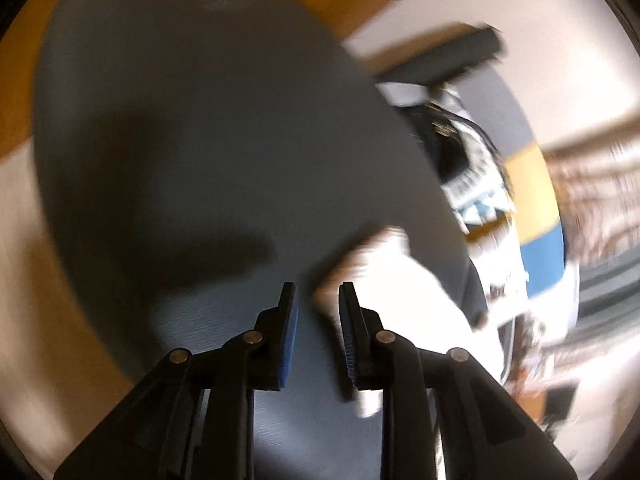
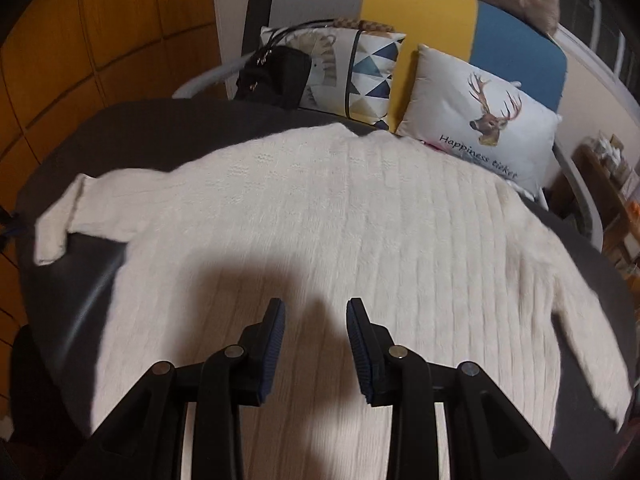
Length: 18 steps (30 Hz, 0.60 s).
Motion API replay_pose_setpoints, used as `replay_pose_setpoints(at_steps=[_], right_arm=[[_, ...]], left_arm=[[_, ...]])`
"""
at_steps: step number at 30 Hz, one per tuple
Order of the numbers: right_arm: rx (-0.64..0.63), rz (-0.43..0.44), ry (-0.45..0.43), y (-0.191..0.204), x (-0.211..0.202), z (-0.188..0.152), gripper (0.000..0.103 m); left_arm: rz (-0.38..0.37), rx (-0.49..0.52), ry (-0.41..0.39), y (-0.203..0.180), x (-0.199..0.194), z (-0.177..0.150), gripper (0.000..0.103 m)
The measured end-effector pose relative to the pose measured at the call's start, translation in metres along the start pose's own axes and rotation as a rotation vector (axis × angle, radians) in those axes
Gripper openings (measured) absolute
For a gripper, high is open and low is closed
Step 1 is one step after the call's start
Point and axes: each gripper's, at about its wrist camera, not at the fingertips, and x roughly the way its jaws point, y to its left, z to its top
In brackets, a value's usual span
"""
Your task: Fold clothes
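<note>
A cream ribbed knit sweater (image 2: 320,200) lies spread flat on a dark round table (image 2: 152,128), with one sleeve (image 2: 60,228) stretched to the left and the other (image 2: 580,320) to the right. My right gripper (image 2: 316,308) hovers over the sweater's lower body, open, with nothing between its fingers. In the blurred left wrist view my left gripper (image 1: 318,292) stands open by a narrow gap over the bare grey table (image 1: 200,120). A bright cream sleeve end (image 1: 384,280) lies just beyond its right finger, apart from the pads.
Behind the table stands a sofa (image 2: 420,16) in grey, yellow and blue. On it rest a deer-print pillow (image 2: 480,120), a triangle-pattern pillow (image 2: 360,76) and a black bag (image 2: 276,76). Wooden panelling (image 2: 80,40) lies to the left, and shelves (image 2: 616,200) at the right edge.
</note>
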Motion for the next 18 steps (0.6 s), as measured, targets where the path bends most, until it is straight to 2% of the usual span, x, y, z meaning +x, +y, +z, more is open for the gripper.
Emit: replay_pose_setpoints(at_steps=[4,6,8,10,13,16,18], right_arm=[[-0.074,-0.005,0.032,0.022,0.028,0.012,0.032],[-0.091,-0.054,0.073,0.029,0.044,0.008,0.032],[-0.060,-0.063,0.082,0.027,0.052,-0.001,0.032],[0.021,-0.036,0.054,0.019,0.051,-0.009,0.032],[0.072,-0.022,0.004,0.015,0.049,-0.019,0.033],[0.054,-0.058,-0.065,0.021,0.047,-0.029,0.034],[0.040,-0.087,-0.081,0.026,0.047,-0.032,0.035]], left_arm=[[-0.032,0.251,0.080,-0.082,0.048,-0.022,0.023],[-0.034,0.392,0.118,-0.119,0.076,-0.039,0.023],[-0.007,0.509,0.129,-0.146,0.101,-0.054,0.023],[0.096,0.610,0.094,-0.164,0.123,-0.068,0.023],[0.243,0.659,0.064,-0.173,0.152,-0.080,0.023],[0.268,0.642,-0.002,-0.171,0.160,-0.087,0.031],[0.301,0.671,-0.038,-0.172,0.161,-0.092,0.038]])
